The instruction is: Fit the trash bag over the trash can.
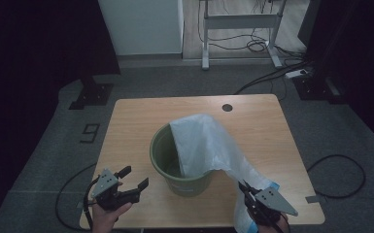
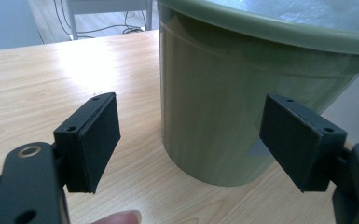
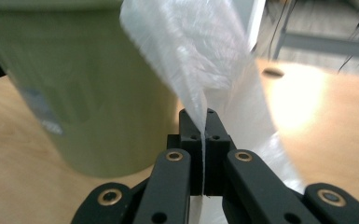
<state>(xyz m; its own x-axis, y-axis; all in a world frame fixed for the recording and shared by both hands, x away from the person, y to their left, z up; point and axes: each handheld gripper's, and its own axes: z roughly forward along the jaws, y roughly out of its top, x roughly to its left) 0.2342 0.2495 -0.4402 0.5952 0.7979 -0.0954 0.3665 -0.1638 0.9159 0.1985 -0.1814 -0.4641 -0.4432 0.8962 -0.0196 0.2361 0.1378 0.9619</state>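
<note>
A translucent white plastic bag (image 1: 205,145) drapes over the right side of a green bucket (image 1: 167,165) that stands upright near the middle of the table (image 1: 131,116). Part of the bag hangs down inside the bucket, and the rest spills over the rim toward the table's near right corner, where it trails down to the right hand-held gripper (image 1: 246,190).

In the right gripper view the right hand-held gripper (image 3: 203,126) has its two black jaws pressed together on a thin fold of the plastic bag (image 3: 200,56), which rises from between the pads as a taut sheet and widens toward the top of the picture. The green bucket (image 3: 74,93) stands just left of and behind the jaws there, somewhat blurred; a pale patch on its wall may be a label, though the blur leaves that unsure.

The left hand-held gripper (image 1: 135,178) sits at the near left of the table, near the bucket's left side but not touching it, held by a hand (image 1: 108,212) coming in from the bottom edge. In the left gripper view the left hand-held gripper (image 2: 189,135) has its jaws spread wide apart with nothing between them, and the green bucket (image 2: 233,102) stands on the table (image 2: 51,79) just beyond, its wall showing through the gap between the pads.
</note>
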